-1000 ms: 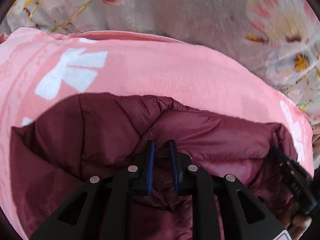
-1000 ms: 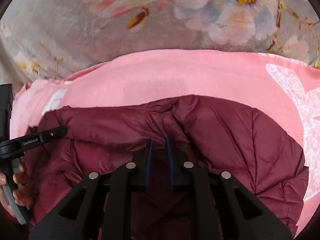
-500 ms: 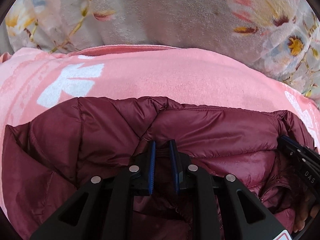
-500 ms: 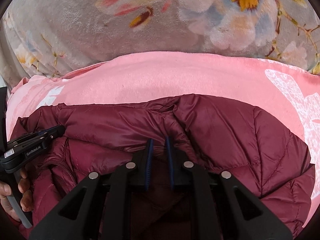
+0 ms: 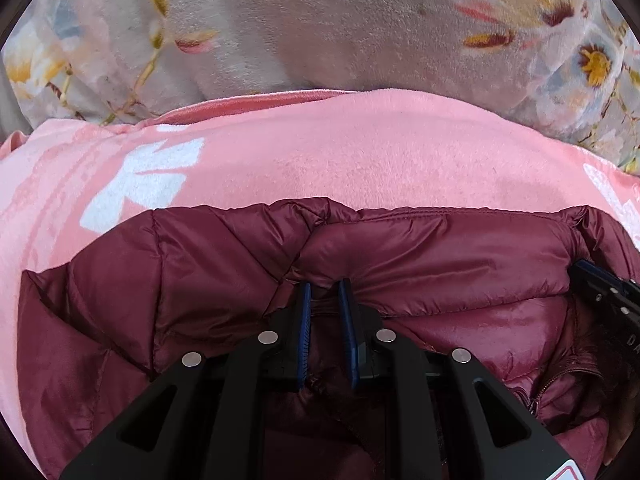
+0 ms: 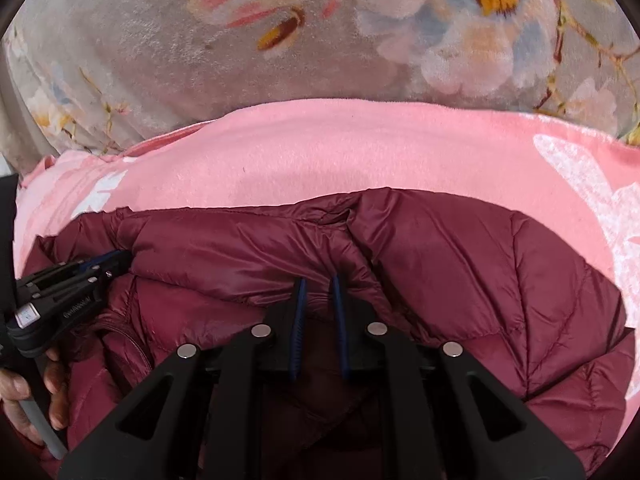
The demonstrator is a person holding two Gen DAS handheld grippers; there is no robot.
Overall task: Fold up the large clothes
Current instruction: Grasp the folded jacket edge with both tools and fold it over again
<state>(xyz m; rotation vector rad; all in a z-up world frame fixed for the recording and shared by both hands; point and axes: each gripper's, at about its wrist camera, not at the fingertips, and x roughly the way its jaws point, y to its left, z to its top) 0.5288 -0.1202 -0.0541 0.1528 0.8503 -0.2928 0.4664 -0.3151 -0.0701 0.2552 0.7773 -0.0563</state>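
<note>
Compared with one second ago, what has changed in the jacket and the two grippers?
The left gripper has carried its pinched part of the maroon jacket sideways, so the folded edge now lies straighter across the pink blanket, and the zipper side has come into sight. The right gripper stayed in place. Both kept their grip on the fabric; nothing was let go.
</note>
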